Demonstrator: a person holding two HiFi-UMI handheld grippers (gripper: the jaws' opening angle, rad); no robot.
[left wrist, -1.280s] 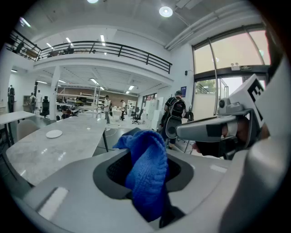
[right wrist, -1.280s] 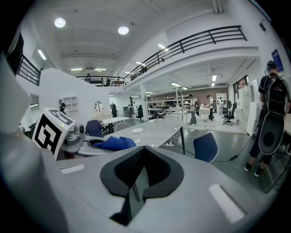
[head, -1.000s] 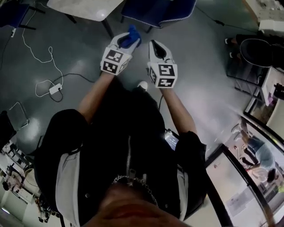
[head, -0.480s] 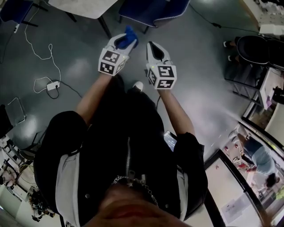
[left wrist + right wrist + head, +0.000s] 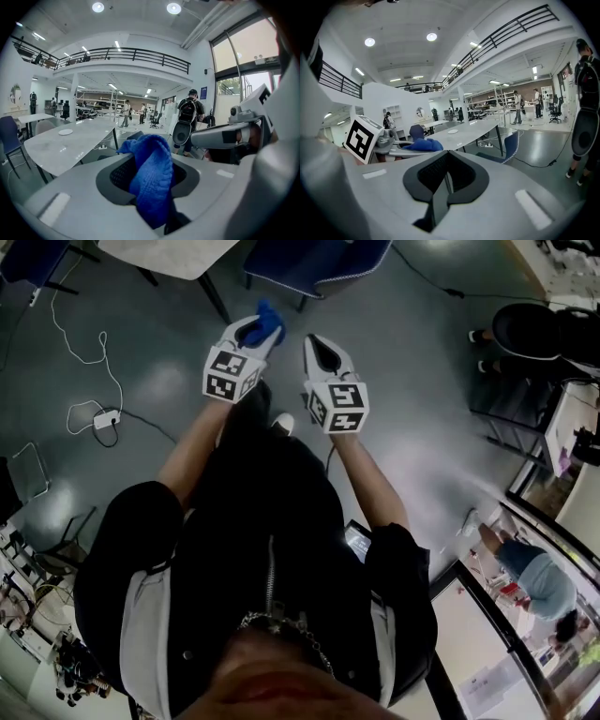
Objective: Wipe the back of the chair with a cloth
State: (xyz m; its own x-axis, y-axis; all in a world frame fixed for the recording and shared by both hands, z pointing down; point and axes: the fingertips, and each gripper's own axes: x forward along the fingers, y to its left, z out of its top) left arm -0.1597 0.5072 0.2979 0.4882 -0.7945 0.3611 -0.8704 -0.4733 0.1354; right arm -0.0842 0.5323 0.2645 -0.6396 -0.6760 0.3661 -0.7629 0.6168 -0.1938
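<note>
We hold the left gripper out in front of us over the grey floor. Its jaws are clamped on a blue cloth, which bunches up between them and pokes out past their tips (the left gripper view shows a knitted weave). The right gripper sits just beside it on the right, its jaws pressed together with nothing between them. The two grippers are near each other but do not touch.

The blue chair stands just beyond both grippers at the top edge of the head view, beside a white table. The cloth is apart from the chair and touches no part of it. In the right gripper view the chair appears past the jaws to the right, with a white-stitched edge, next to a table leg.

A white cable trails loose across the floor to our left, ending at a small white plug block. Our black jacket fills the lower part of the head view.
</note>
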